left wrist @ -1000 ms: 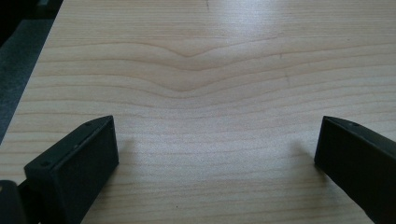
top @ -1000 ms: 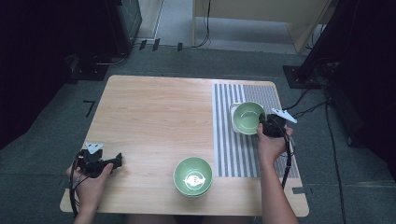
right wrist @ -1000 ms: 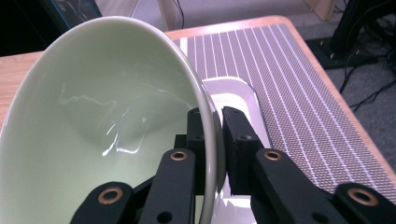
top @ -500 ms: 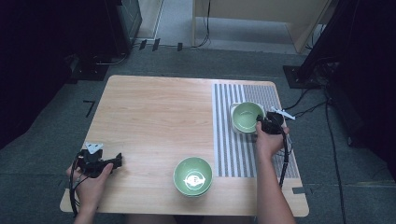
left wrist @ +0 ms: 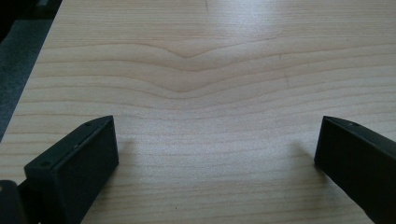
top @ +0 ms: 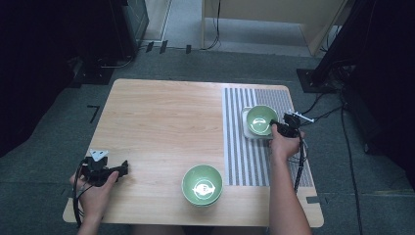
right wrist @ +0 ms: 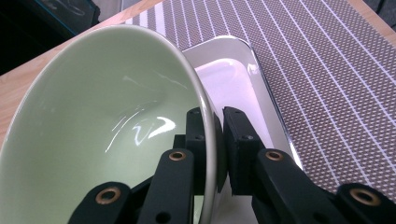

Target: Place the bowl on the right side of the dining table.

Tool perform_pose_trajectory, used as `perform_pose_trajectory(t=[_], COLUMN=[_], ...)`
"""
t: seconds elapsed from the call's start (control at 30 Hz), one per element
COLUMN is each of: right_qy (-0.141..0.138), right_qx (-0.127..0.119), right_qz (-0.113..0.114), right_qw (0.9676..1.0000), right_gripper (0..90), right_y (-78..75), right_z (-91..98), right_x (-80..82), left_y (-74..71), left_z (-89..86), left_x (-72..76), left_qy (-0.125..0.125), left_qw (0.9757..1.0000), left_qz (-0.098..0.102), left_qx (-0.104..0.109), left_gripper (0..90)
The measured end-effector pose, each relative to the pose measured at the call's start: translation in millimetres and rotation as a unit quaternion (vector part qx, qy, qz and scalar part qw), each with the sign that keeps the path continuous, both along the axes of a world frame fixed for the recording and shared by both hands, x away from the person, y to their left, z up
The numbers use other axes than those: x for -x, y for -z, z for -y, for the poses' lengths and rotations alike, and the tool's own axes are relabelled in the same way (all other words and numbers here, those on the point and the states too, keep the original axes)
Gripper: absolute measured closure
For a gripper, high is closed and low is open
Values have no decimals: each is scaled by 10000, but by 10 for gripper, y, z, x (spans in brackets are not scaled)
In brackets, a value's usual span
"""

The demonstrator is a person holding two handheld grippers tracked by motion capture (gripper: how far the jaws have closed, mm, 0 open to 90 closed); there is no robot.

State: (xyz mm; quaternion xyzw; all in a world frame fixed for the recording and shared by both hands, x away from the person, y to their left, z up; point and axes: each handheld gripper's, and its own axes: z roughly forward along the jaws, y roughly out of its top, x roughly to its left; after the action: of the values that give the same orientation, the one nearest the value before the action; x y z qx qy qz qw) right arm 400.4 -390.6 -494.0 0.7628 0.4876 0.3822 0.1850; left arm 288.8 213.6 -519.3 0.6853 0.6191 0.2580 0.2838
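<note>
Starting near: left gripper (top: 123, 168) resting on bare wooden table (top: 161, 122) at near-left corner, jaws spread wide, nothing between them. Second green bowl (top: 202, 184) sitting near the front edge, centre, untouched. Farther right, right gripper (top: 275, 128) clamped narrow on rim of green bowl (top: 261, 120), one pad inside the wall, one outside. Bowl tilted in right gripper view, hanging over white square tray (right wrist: 243, 74) on striped mat (top: 249, 161); contact with tray floor not readable. Judging step as placing bowl into tray, nearly done. Next move likely: level the bowl, lower until base seats flat inside tray walls, then spread jaws and back out along rim line without dragging. Risk: thin rim grip, bowl may pivot or clip tray edge if released tilted. Likely follow-up: near bowl.
</note>
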Motion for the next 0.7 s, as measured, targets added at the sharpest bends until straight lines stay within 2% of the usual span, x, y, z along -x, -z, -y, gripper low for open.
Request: perform_pose_trajectory(t=[0.23,0.27,0.3,0.37,0.47,0.57,0.63,0.7], right_qy=[40,28,28,13,-71,-76,-75,-87], right_qx=[-162,-206,-206,-224,-240,-136,5,86], right_qz=[-7,52,52,54,107,143,187,148], right_qw=[9999,9998,9998,9997,9996,9998,9998,9998], right_gripper=[804,741,741,667,502,366,323,323], right_y=[12,20,20,32,50,43,26,22], right_z=[31,35,35,42,52,64,70,73], right_x=[-27,-27,-27,-30,-30,-15,17,26], left_y=[0,0,0,0,0,0,0,-1], left_z=[-1,0,0,0,0,0,0,0], left_x=[0,0,0,0,0,0,0,0], left_qy=[2,0,0,1,0,0,1,2], left_qw=[10000,10000,10000,10000,10000,10000,10000,10000], left_qz=[-2,1,1,-1,0,1,0,-2], left_qx=[-3,1,1,-2,0,1,-1,-2], left_gripper=[0,0,0,0,0,0,0,0])
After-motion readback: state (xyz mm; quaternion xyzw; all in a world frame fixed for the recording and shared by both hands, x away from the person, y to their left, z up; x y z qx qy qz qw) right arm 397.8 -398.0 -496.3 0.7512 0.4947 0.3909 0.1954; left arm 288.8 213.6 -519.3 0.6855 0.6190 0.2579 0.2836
